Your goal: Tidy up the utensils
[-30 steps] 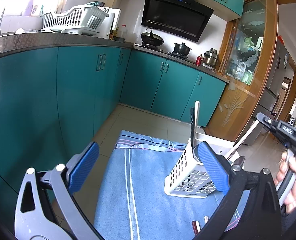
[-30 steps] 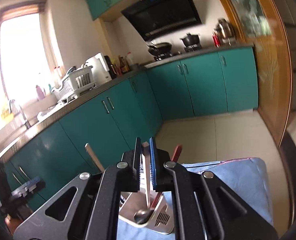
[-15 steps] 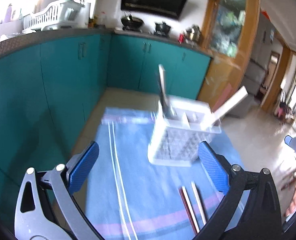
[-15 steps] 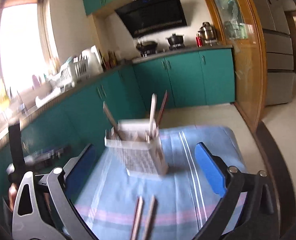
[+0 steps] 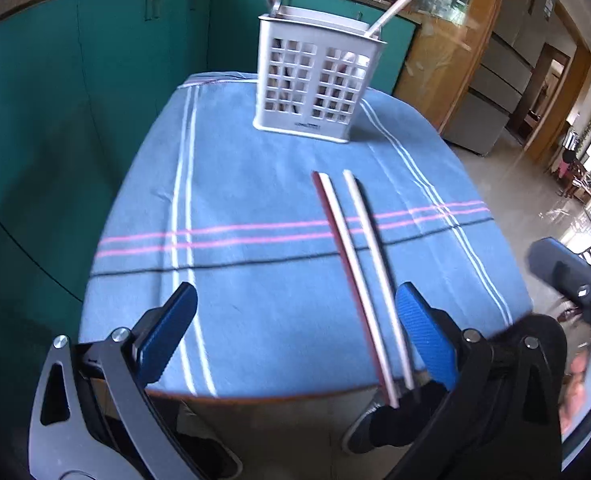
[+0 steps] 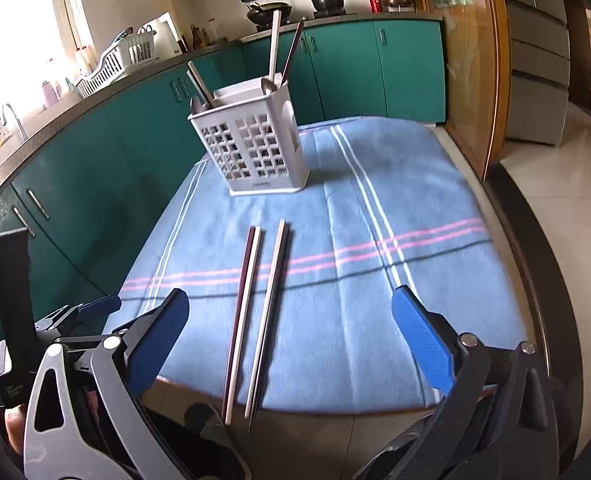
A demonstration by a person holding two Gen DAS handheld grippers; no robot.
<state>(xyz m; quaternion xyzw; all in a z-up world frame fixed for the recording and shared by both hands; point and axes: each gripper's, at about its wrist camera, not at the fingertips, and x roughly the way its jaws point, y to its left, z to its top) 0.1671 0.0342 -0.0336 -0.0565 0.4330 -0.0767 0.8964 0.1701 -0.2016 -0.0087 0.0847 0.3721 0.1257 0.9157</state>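
- We are holding the left gripper [image 5: 295, 340] and the right gripper [image 6: 291, 336] spread wide, both empty.
- Two chopsticks [image 6: 257, 312] are lying side by side on the cloth-covered surface [image 6: 375, 320], overhanging its near edge, before the white caddy [image 6: 255, 148].
- We are judging them light, stiff, slippery; the overhanging ends look like the best hold.

1. The surface [image 5: 167, 390] shows only as a thin brown strip at its near edge, under a blue cloth [image 5: 255, 184] with white, pink and dark stripes that covers it.
2. A white slotted utensil basket [image 5: 315, 80] stands upright on the cloth toward the far end, with a few utensil handles sticking out of its top.
3. Two chopsticks [image 5: 359, 272] lie side by side nearer the front, close together but apart, running lengthwise; their near ends jut past the front edge of the surface.
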